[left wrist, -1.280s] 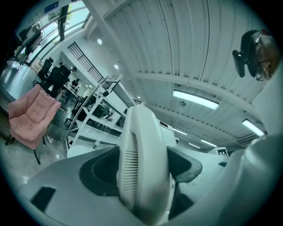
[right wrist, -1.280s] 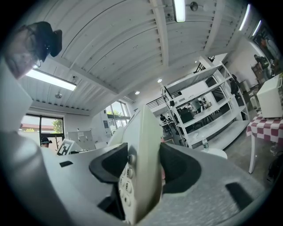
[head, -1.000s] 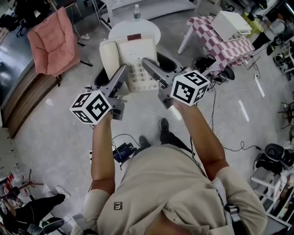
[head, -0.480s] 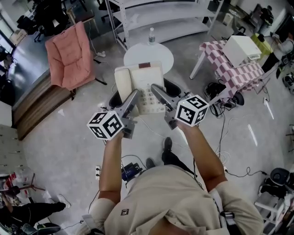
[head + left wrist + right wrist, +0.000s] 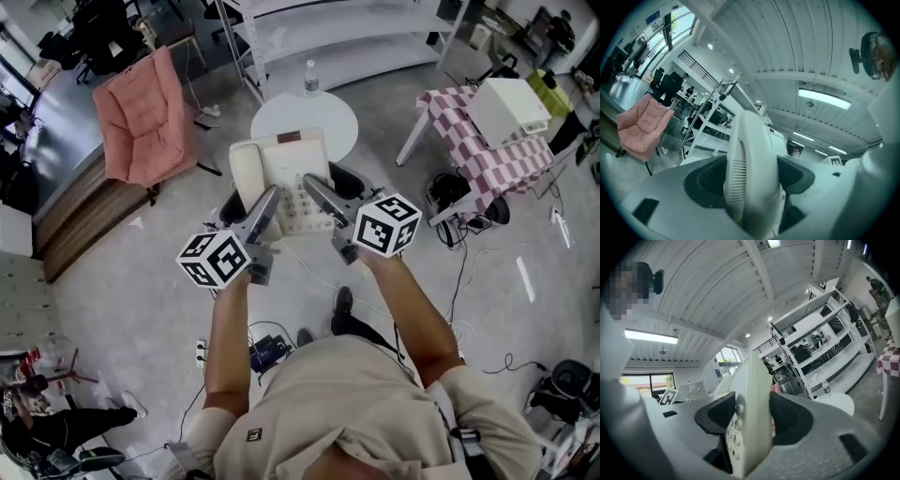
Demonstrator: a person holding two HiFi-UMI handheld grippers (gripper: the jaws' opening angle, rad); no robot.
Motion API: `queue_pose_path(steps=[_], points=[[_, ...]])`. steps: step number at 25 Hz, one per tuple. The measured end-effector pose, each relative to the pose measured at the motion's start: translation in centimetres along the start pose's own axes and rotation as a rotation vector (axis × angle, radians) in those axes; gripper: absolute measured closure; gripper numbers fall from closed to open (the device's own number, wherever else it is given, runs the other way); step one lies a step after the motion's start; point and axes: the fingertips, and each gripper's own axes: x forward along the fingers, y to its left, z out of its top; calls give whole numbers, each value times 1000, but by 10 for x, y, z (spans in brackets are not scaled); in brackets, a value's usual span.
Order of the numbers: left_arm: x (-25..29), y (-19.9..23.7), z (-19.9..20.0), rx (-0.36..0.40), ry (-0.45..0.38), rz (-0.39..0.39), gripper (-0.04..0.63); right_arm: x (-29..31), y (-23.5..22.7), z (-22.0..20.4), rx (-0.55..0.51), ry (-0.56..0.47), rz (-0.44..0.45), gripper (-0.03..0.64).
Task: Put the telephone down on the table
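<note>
A cream telephone (image 5: 286, 178) with its handset (image 5: 246, 176) on the cradle is held in the air between both grippers. My left gripper (image 5: 266, 204) is shut on the handset side; in the left gripper view the handset (image 5: 750, 168) fills the gap between the jaws. My right gripper (image 5: 317, 195) is shut on the keypad side, and the phone's edge with its buttons (image 5: 749, 423) sits between those jaws. Beyond the phone stands a small round white table (image 5: 326, 114) with a water bottle (image 5: 310, 77) at its far rim.
A pink chair (image 5: 141, 117) stands to the left, white shelving (image 5: 347, 28) behind the round table. A checkered table (image 5: 487, 159) carrying a white box (image 5: 511, 108) is at the right. Cables and a power strip (image 5: 267, 352) lie on the floor.
Both grippers keep their hold on the telephone. The view has shifted, so the round table and the shelving behind it show more fully, and the phone sits lower in the picture.
</note>
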Motion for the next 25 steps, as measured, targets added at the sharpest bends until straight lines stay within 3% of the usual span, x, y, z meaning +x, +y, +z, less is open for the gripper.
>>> queue_pose_path(steps=[14,25], points=[[106,15,4,0,-10,92,275,35,-103,38,30,41,83,410],[159,7,10,15,16,91,275,38,-147,67,34,26,76,411]])
